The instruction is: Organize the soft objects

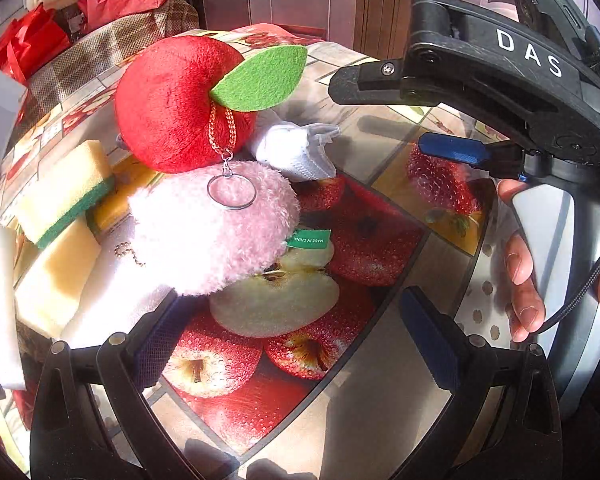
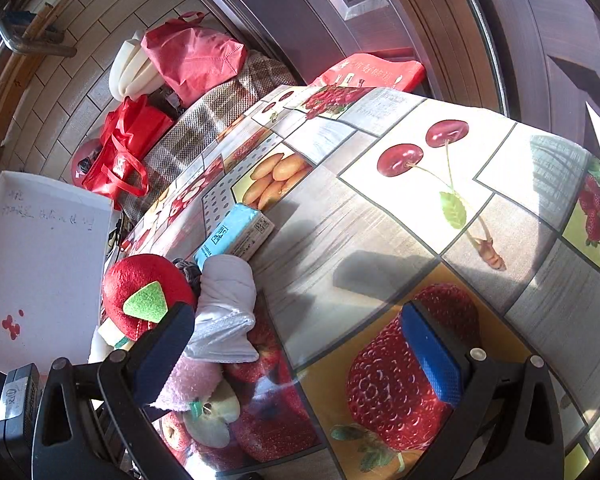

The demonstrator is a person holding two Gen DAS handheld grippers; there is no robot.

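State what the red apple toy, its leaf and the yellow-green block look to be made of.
Apple toy: short-pile plush, seemingly; fuzzy matte nap. Leaf: likely felt; flat, stiff, fibrous and cleanly cut. Block: foam sponge with a coarse green scouring layer; porous yellow face.

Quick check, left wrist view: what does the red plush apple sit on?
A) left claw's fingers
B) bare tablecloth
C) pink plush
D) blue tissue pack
C: the apple rests on top of the pink plush, its key ring hanging down over the pink fur; the left claw is open and apart from both.
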